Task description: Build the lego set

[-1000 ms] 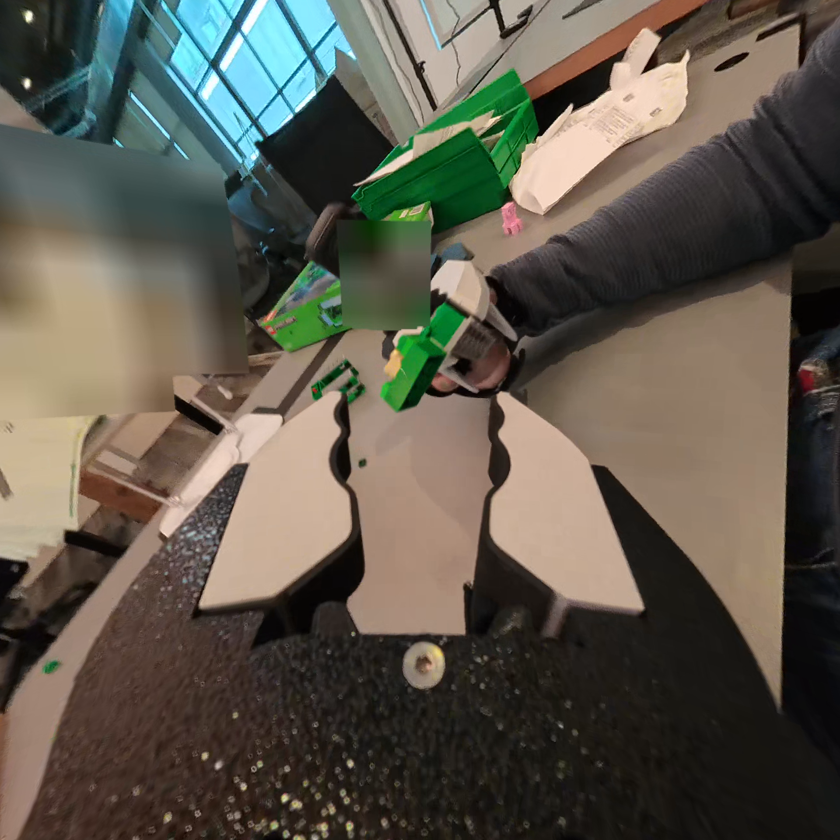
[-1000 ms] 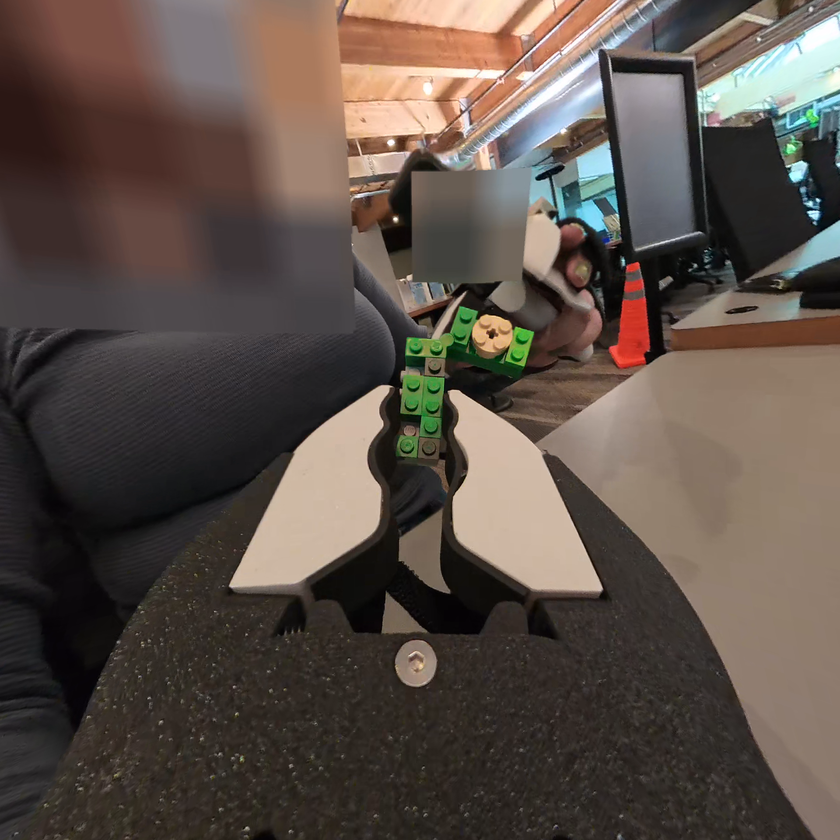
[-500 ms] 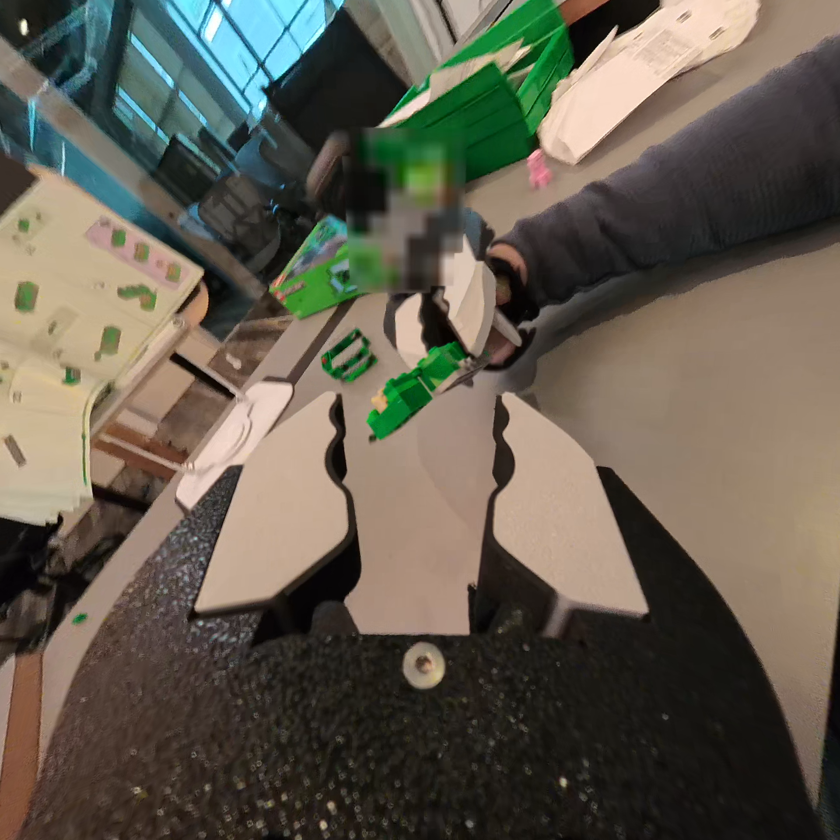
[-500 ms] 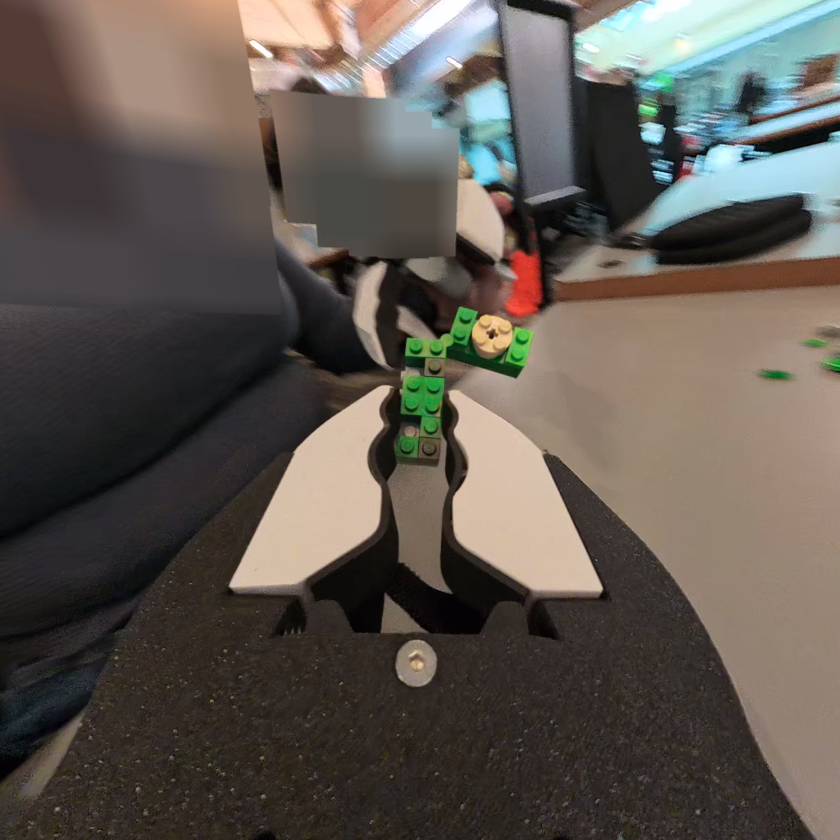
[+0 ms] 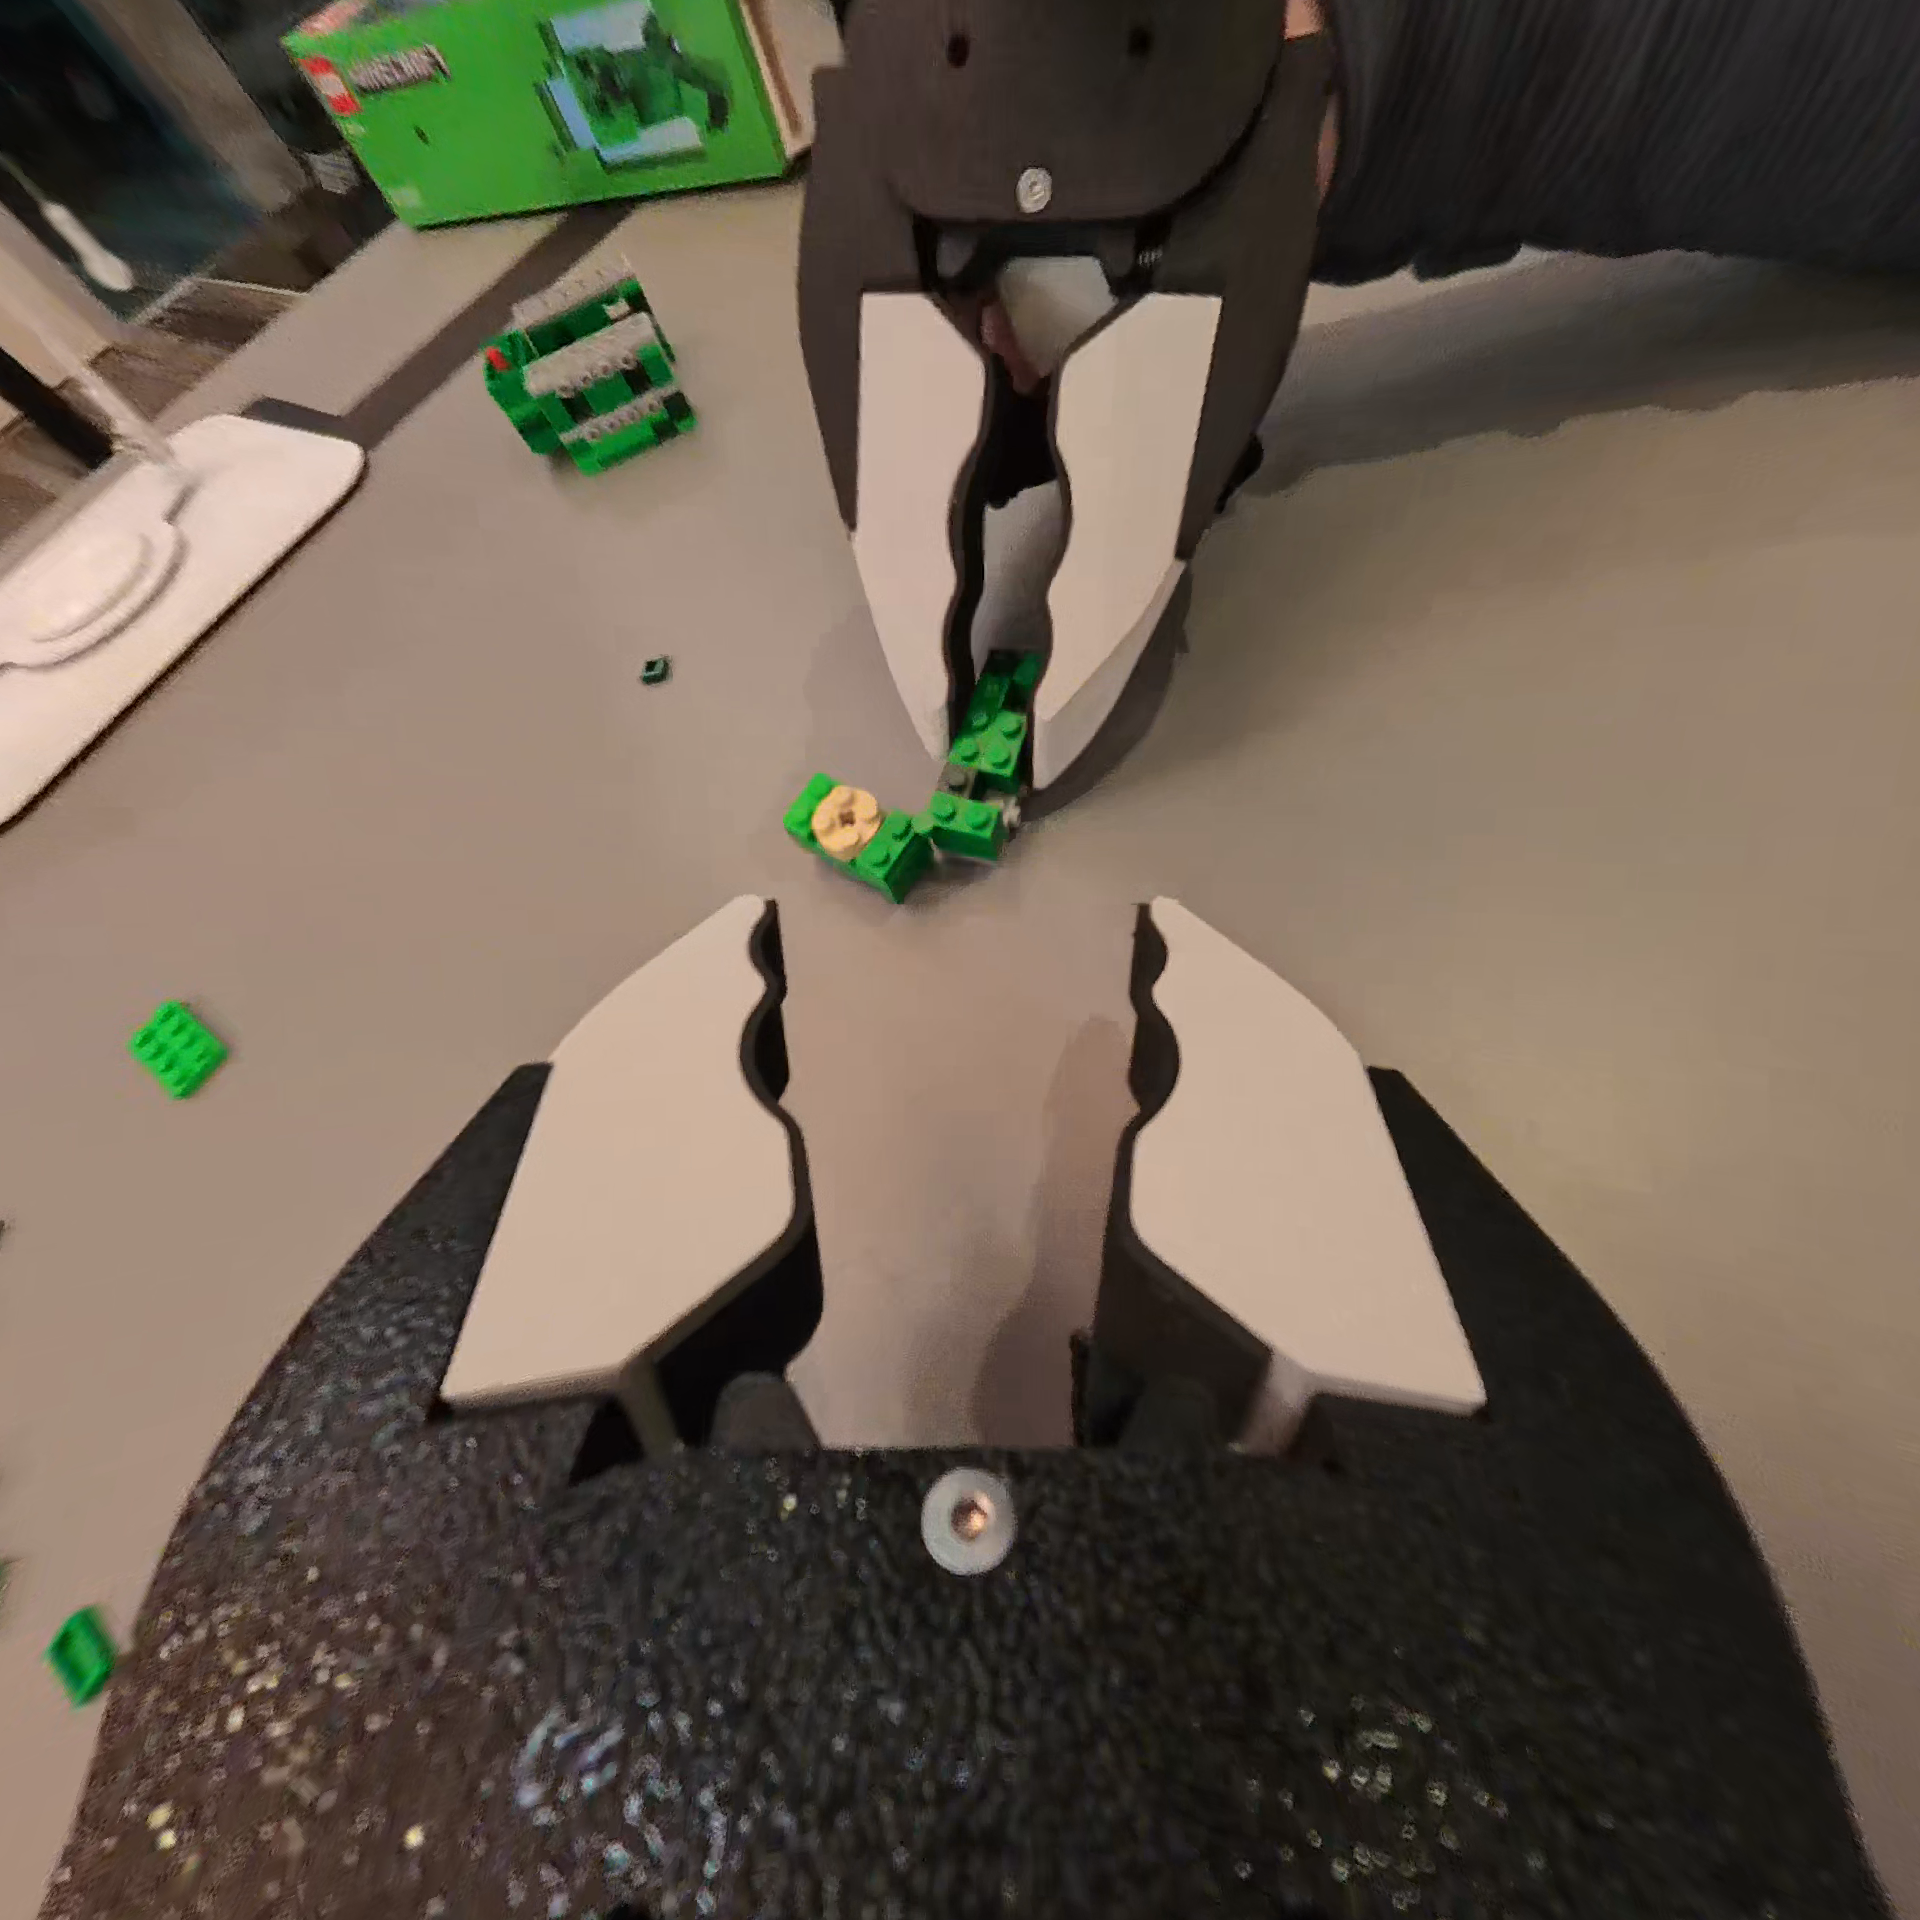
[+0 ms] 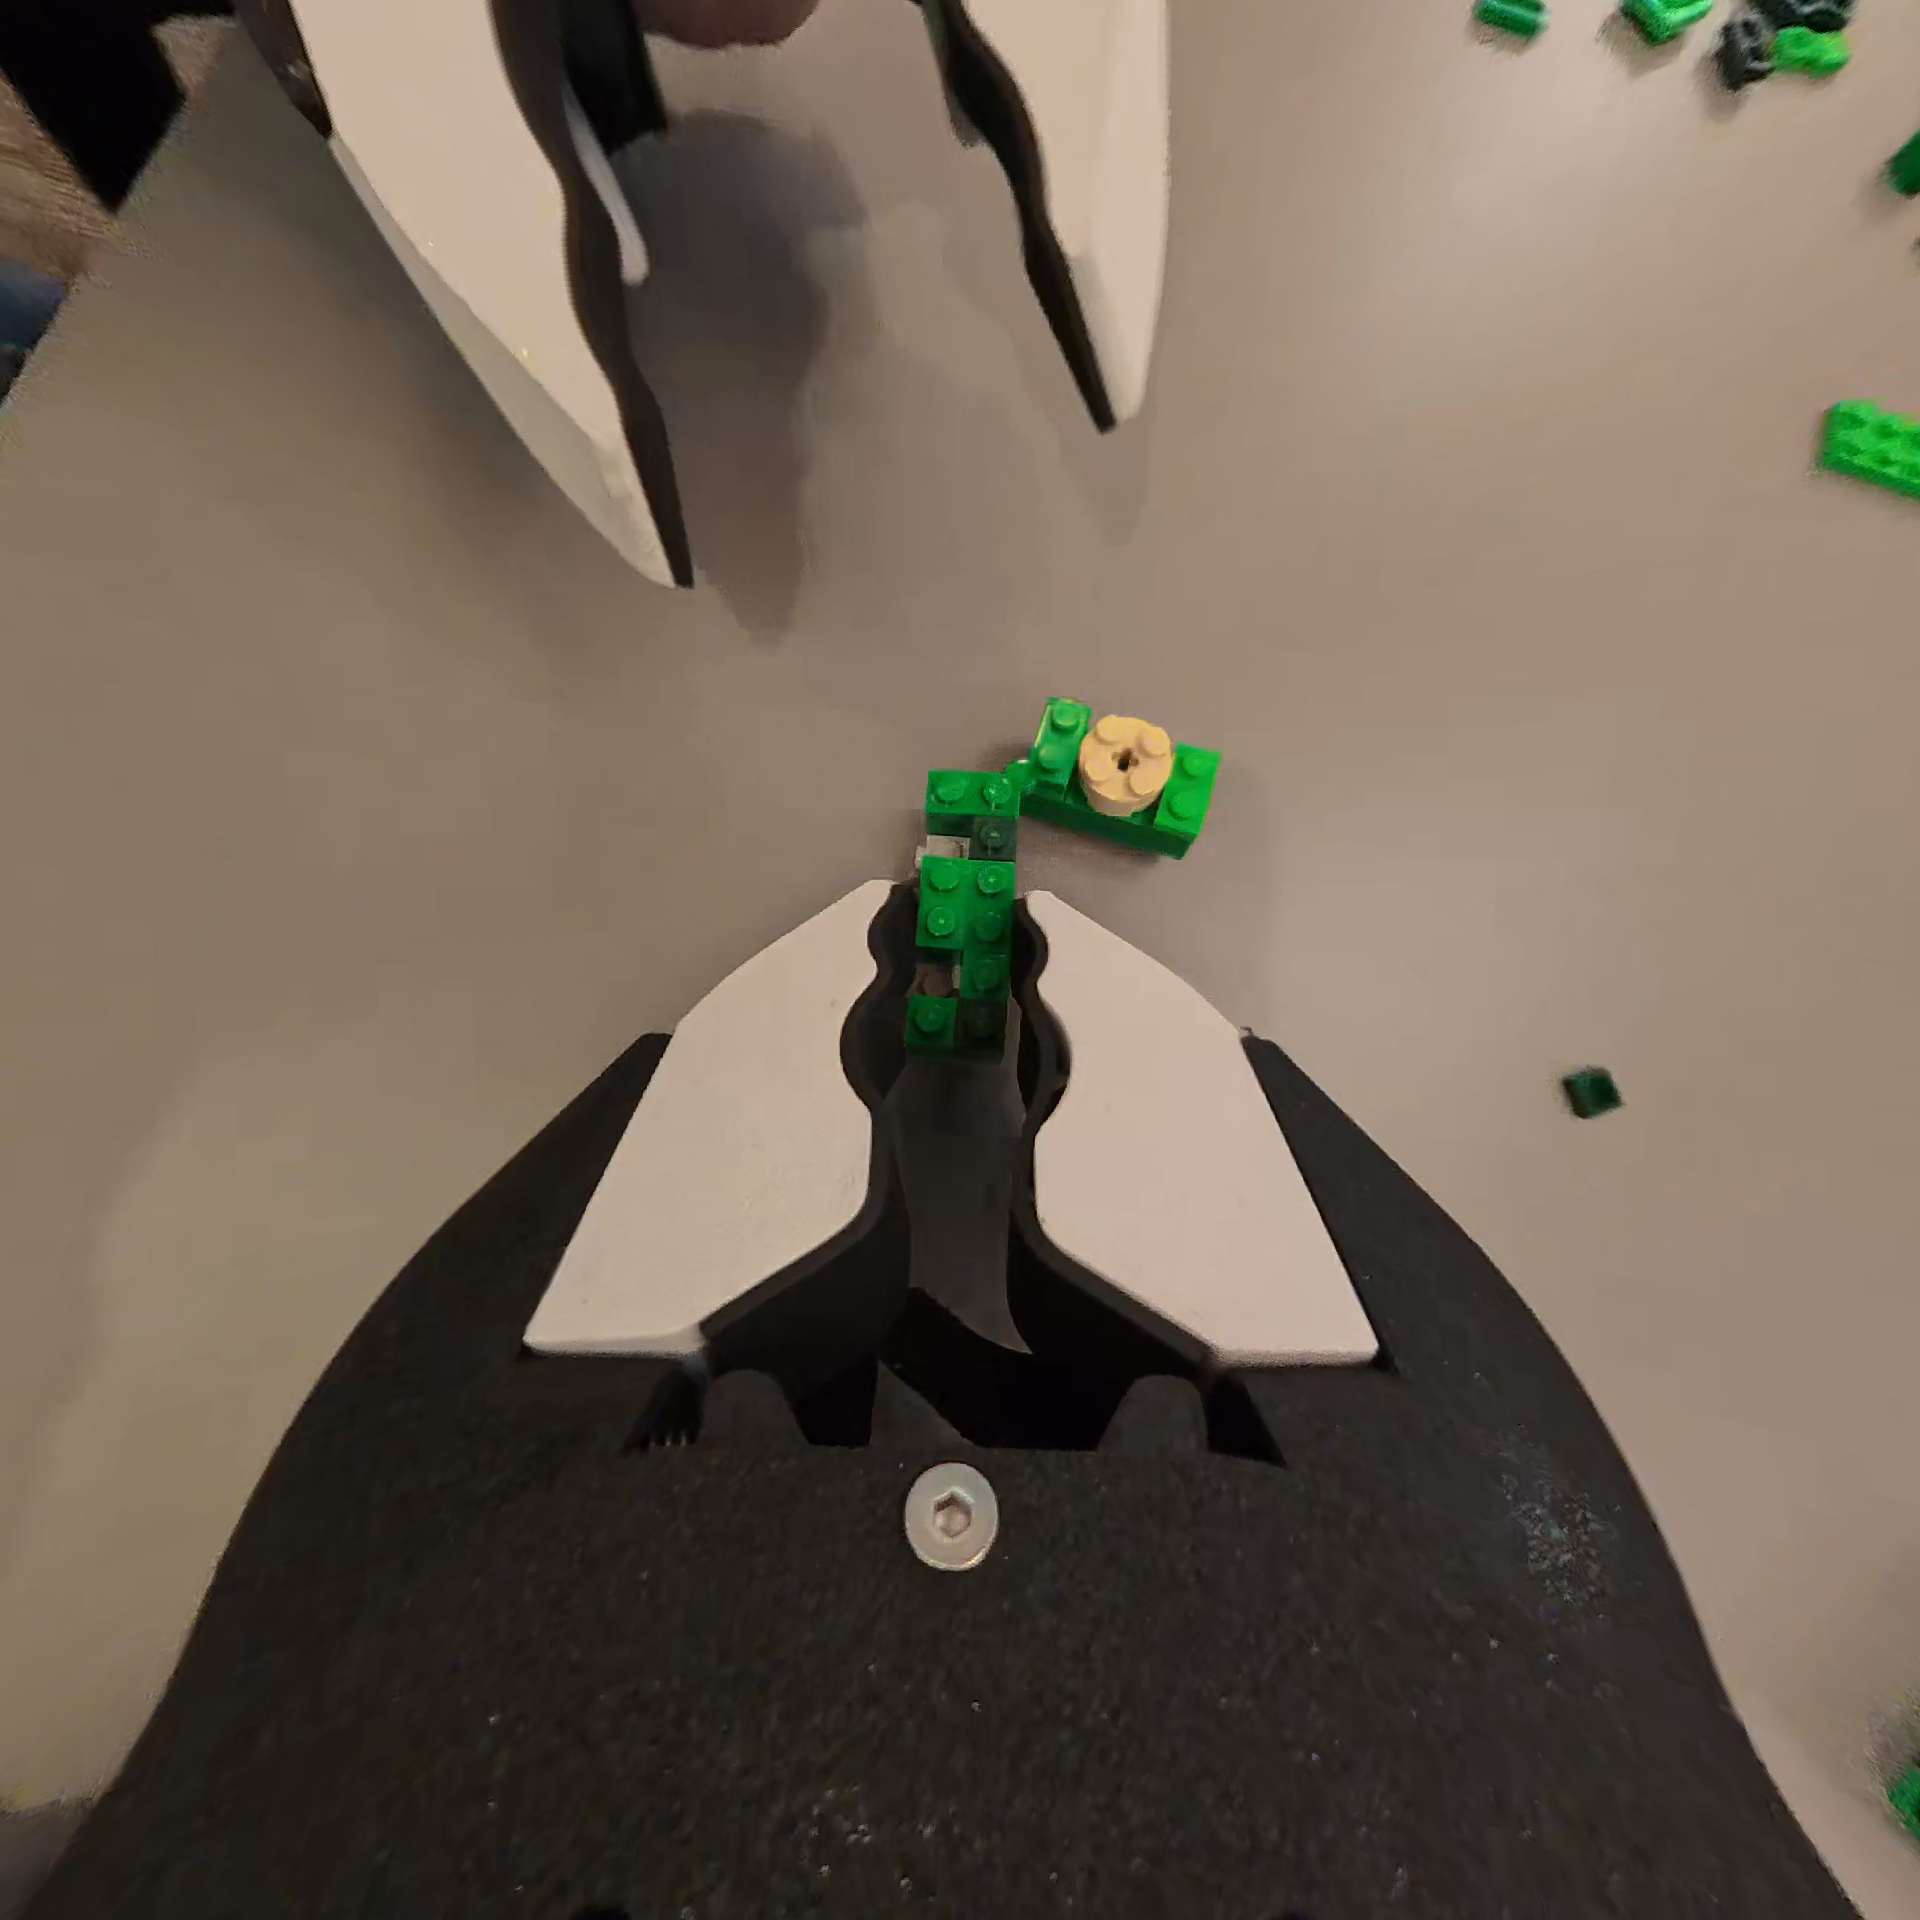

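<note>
My right gripper (image 6: 966, 899) is shut on a narrow green lego assembly (image 6: 961, 935) and holds it low over the grey table (image 6: 416, 831). The assembly's angled end, with a tan round piece (image 6: 1125, 764), sticks out past the fingertips, down at the table surface. My left gripper (image 5: 956, 914) is open and empty, facing the right gripper (image 5: 997, 727) just short of the assembly (image 5: 904, 831). It also shows in the right wrist view (image 6: 883, 499), open above the assembly.
A part-built green and grey lego block (image 5: 587, 390) stands at the far left, with a green lego box (image 5: 551, 104) behind it. A white stand base (image 5: 125, 561) lies left. Loose green pieces (image 5: 177, 1047) (image 6: 1870, 457) lie scattered on the table. Tip to tip, the grippers are about 6 cm apart.
Both grippers have tipped down toward the table. The right gripper has brought the green assembly from the air down to the table surface. The left gripper stays open.
</note>
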The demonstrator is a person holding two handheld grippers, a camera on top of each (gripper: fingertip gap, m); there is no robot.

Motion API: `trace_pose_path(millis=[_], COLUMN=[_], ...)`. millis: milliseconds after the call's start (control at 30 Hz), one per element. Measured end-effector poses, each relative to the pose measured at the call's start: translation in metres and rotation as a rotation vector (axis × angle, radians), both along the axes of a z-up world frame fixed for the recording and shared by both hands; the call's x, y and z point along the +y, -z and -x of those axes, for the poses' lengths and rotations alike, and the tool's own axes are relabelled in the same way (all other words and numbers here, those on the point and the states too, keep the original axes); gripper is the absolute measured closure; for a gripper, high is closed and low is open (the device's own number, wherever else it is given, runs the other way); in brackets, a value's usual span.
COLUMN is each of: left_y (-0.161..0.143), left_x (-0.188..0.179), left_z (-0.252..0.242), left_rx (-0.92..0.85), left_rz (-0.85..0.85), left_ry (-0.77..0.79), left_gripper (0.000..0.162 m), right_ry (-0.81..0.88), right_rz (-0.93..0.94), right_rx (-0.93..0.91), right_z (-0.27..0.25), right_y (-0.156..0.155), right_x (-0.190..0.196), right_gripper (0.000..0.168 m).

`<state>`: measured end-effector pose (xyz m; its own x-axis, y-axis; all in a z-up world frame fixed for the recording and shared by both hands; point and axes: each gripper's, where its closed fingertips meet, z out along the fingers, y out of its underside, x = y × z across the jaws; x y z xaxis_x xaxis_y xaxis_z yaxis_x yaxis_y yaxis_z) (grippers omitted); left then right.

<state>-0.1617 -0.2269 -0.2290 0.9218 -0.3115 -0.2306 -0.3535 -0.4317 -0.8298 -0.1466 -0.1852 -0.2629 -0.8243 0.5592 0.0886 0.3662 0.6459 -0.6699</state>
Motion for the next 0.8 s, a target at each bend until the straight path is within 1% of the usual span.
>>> trace_pose_path(millis=[33,100,167,267,333,400,800], left_y=[0.002,0.006,0.012,0.026,0.033,0.034,0.033], left_x=[0.003,0.008,0.014,0.020,0.023,0.025,0.019], left_z=[-0.004,-0.013,-0.017,-0.017,-0.016,-0.016,-0.013], left_rx=[0.006,0.017,0.032,0.052,0.059,0.044,-0.010], left_rz=[0.011,0.034,0.088,0.192,0.252,0.270,0.278], left_ry=[0.030,0.116,0.170,0.207,0.207,0.203,0.195], left_gripper=[0.095,0.090,0.089,0.099,0.105,0.111,0.112], right_ry=[-0.031,-0.076,-0.116,-0.152,-0.163,-0.165,-0.181], right_rz=[0.022,0.054,0.074,0.097,0.104,0.104,0.112], right_rx=[0.002,-0.018,-0.029,-0.027,-0.026,-0.029,-0.032], right_z=[-0.003,-0.009,-0.014,-0.018,-0.019,-0.020,-0.021], right_y=[0.000,0.001,0.001,0.001,0.001,0.001,0.001], right_x=[-0.004,-0.009,-0.014,-0.019,-0.021,-0.021,-0.021], right_gripper=[0.151,0.151,0.151,0.151,0.151,0.151,0.151])
